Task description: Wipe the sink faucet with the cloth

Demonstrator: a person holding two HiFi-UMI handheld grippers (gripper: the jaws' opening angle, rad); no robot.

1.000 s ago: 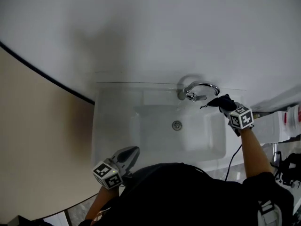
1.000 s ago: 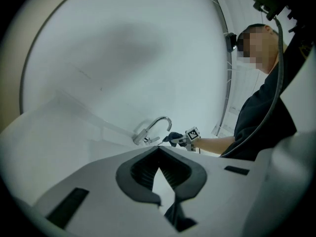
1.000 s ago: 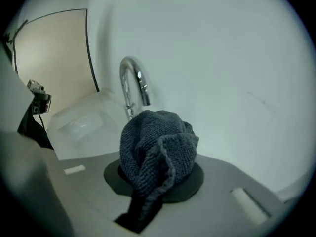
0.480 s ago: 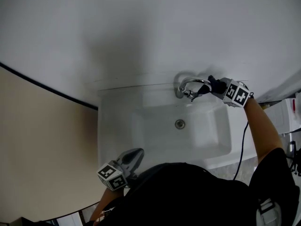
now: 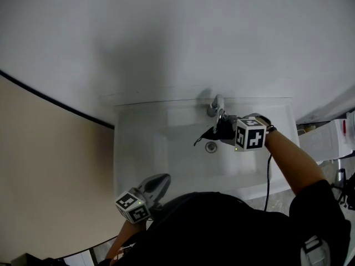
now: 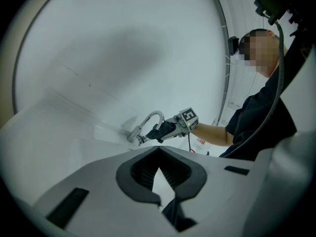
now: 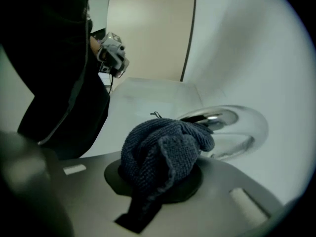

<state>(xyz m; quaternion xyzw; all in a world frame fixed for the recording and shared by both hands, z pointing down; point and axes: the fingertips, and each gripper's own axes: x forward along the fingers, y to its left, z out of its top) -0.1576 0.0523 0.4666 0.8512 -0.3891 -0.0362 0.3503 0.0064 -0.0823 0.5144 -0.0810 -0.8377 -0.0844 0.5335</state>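
The chrome faucet (image 5: 217, 106) stands at the back rim of the white sink (image 5: 138, 148). Its spout points out over the basin. My right gripper (image 5: 226, 131) is shut on a bunched dark blue cloth (image 5: 215, 133), which it holds against the spout's front end above the drain. In the right gripper view the cloth (image 7: 163, 154) fills the jaws, with the blurred chrome spout (image 7: 217, 118) just beyond it. My left gripper (image 5: 161, 180) is shut and holds nothing. It hovers at the sink's front left edge, well away from the faucet (image 6: 147, 122).
The drain (image 5: 211, 147) lies in the middle of the basin. A plain white wall (image 5: 177, 32) rises behind the sink, with a beige panel (image 5: 44, 170) to the left. White containers (image 5: 333, 140) stand right of the sink. The person's dark torso (image 5: 222, 231) fills the bottom.
My right gripper swept with the cloth from the faucet's right side round to its front, rolling over. The spout, first arching right, now points over the basin. The left gripper stayed put.
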